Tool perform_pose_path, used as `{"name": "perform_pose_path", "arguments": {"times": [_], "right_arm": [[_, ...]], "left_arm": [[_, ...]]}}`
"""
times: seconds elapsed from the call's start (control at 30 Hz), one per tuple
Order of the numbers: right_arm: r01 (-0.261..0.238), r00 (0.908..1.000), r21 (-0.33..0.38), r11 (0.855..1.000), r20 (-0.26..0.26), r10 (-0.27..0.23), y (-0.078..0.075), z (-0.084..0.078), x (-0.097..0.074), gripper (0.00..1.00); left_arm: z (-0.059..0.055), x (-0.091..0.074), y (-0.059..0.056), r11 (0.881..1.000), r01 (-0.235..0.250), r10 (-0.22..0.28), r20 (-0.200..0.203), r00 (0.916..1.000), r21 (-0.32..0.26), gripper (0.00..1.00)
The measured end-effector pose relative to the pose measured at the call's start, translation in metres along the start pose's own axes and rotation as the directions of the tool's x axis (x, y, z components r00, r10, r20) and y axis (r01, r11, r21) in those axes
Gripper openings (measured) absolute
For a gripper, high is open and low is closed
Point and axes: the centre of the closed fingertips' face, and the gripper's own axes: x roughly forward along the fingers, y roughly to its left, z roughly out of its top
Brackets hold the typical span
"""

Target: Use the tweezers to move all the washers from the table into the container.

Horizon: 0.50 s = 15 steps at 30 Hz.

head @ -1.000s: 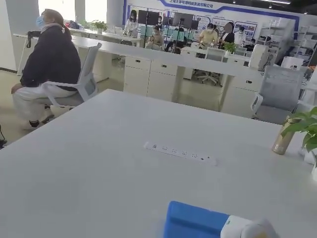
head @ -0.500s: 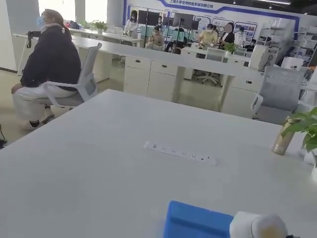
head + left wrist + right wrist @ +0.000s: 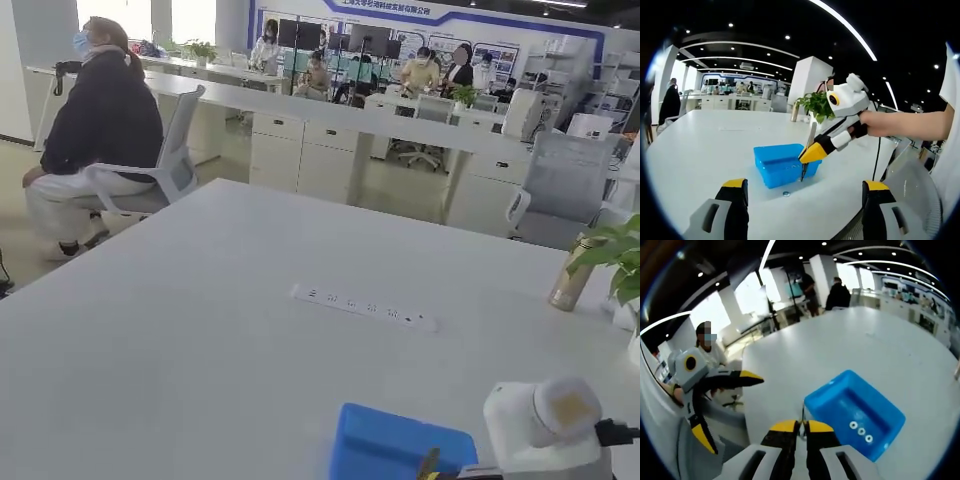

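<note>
Container (image 3: 775, 172) near table (image 3: 700, 150) edge | left gripper (image 3: 805, 184) apart | right gripper (image 3: 801, 426) clamped on tweezers (image 3: 811, 134)

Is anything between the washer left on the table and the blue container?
Nothing visible. The washer lies on bare table beside the container wall; the tweezers in the right gripper point down close by.

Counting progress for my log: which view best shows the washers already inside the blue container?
Right gripper view: it looks down into the container, where three washers lie on its floor. The left gripper view shows it from the side, with one washer on the table beside it; the head view catches its top, contents unclear.
</note>
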Motion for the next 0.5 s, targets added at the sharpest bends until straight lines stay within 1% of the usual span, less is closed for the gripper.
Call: {"name": "perform_pose_path", "arguments": {"times": [0.07, 0.23, 0.27, 0.37, 0.4, 0.5], "right_arm": [[-0.005, 1.0, 0.007, 1.0, 0.001, 0.005, -0.001, 0.005, -0.002, 0.03], [-0.02, 0.9998, 0.056, 0.998, 0.001, 0.02, -0.008, 0.013, -0.004, 0.03], [-0.017, 0.9998, 0.071, 0.997, 0.006, 0.016, -0.009, 0.015, -0.004, 0.03], [-0.035, 0.9992, 0.127, 0.991, 0.022, 0.033, -0.016, 0.021, -0.004, 0.03], [-0.037, 0.9991, 0.145, 0.989, 0.028, 0.033, -0.017, 0.022, -0.004, 0.03], [-0.027, 0.9993, 0.158, 0.987, 0.029, 0.023, -0.026, 0.024, -0.004, 0.03]], "left_arm": [[0.0, 0.0, 0.0, 1.0, -0.001, 0.001, -0.001, 1.0, 0.001, 0.97], [-0.001, 0.0, 0.0, 1.0, 0.0, 0.0, -0.006, 1.0, 0.002, 0.96], [-0.001, 0.0, 0.0, 1.0, 0.0, 0.0, -0.008, 1.0, 0.002, 0.96], [-0.002, 0.0, 0.0, 1.0, 0.0, 0.0, -0.01, 1.0, 0.001, 0.96], [-0.002, 0.0, 0.001, 1.0, 0.0, 0.0, -0.009, 1.0, 0.001, 0.96], [-0.003, 0.001, 0.001, 1.0, 0.0, 0.0, -0.011, 0.9999, 0.0, 0.96]]}}
